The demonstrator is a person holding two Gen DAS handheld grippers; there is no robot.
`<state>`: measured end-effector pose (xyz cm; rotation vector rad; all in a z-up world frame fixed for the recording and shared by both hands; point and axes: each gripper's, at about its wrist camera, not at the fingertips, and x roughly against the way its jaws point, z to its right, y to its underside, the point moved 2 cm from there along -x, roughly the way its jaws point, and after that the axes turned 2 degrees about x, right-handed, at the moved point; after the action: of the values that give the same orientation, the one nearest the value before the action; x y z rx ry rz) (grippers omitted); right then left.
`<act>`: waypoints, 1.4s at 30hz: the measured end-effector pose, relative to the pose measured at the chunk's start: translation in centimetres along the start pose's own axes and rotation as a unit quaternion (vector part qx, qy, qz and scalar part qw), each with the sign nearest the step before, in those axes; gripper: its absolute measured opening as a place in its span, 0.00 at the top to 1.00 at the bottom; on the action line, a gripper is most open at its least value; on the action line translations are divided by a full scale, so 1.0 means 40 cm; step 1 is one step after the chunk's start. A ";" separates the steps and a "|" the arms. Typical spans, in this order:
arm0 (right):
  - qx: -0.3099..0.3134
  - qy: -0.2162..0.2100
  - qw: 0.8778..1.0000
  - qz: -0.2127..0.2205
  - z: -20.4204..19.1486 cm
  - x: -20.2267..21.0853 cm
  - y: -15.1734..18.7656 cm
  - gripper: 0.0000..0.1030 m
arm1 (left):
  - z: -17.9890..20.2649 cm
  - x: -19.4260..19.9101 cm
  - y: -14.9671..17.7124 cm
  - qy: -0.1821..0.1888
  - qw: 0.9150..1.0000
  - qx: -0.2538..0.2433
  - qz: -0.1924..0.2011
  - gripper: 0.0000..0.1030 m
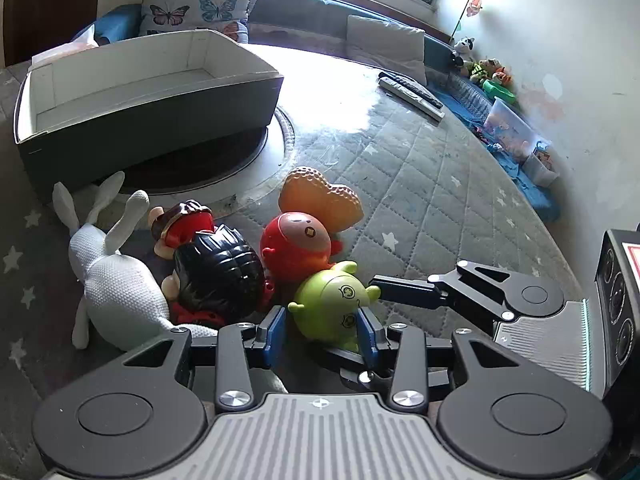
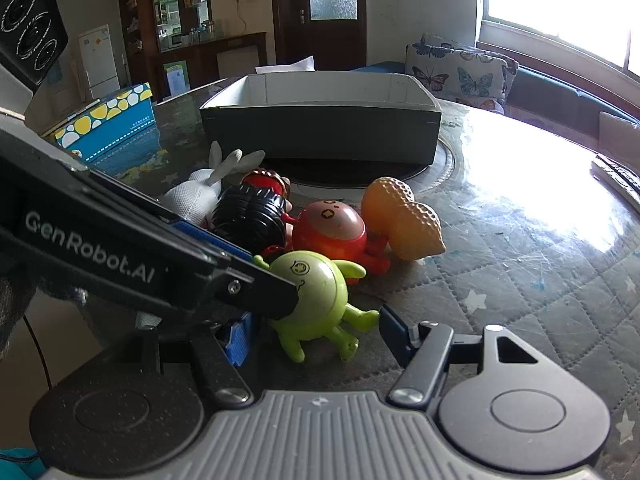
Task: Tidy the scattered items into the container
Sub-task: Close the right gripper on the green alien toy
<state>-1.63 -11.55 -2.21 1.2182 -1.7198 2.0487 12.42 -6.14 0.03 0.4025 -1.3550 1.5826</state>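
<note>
Currently, my tally stands at 0 items stowed: the grey-sided, white-lined rectangular cardboard box (image 1: 148,116) shows a bare floor in the left wrist view.

Item 1: lime-green plastic alien figure with stubby limbs (image 1: 336,300), lying on the quilted grey star-print table cover (image 1: 420,184) at the near edge of the pile. My left gripper (image 1: 322,330) brackets its round head, both blue pads against its sides; I read that as a grip, though the toy rests on the cover, unlifted. My right gripper (image 2: 320,332) sits with the figure's legs between its half-open fingers, pads clear of the plastic; I judge it is holding nothing.

Item 2: red-orange round plastic figure (image 1: 296,248), touching item 1 on its far side.

Item 3: orange dimpled peanut-shaped rubber toy (image 1: 320,196), leaning behind item 2.

Item 4: glossy black-haired plastic doll head (image 1: 220,276), just left of items 1 and 2.

Item 5: small red-and-brown plastic figure (image 1: 184,224), beyond item 4.

Item 6: white knitted long-eared rabbit (image 1: 116,280), leftmost, ears reaching toward the box.

All 6 lie loose in front of the box, near it but outside. By my judgement the task is barely begun: first pick in hand, 6 transfers outstanding.
</note>
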 end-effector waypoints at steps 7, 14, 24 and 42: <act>-0.004 0.002 1.000 -0.002 0.012 -0.010 -0.006 0.35 | -0.011 -0.011 -0.010 0.021 1.000 0.008 0.000 0.62; 0.005 -0.003 1.000 0.003 0.014 -0.004 -0.015 0.35 | -0.020 -0.007 -0.022 0.024 1.000 0.013 0.009 0.66; 0.017 -0.011 1.000 -0.001 -0.004 0.005 -0.009 0.35 | -0.031 -0.010 -0.019 0.029 0.999 0.031 0.005 0.66; 0.019 -0.021 1.000 -0.010 -0.004 -0.018 -0.010 0.38 | -0.053 -0.018 -0.039 0.042 0.997 0.063 -0.001 0.65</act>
<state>-1.00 -11.05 -2.41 1.2919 -1.6878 2.0683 14.73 -4.71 -0.34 0.4079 -1.1946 1.6711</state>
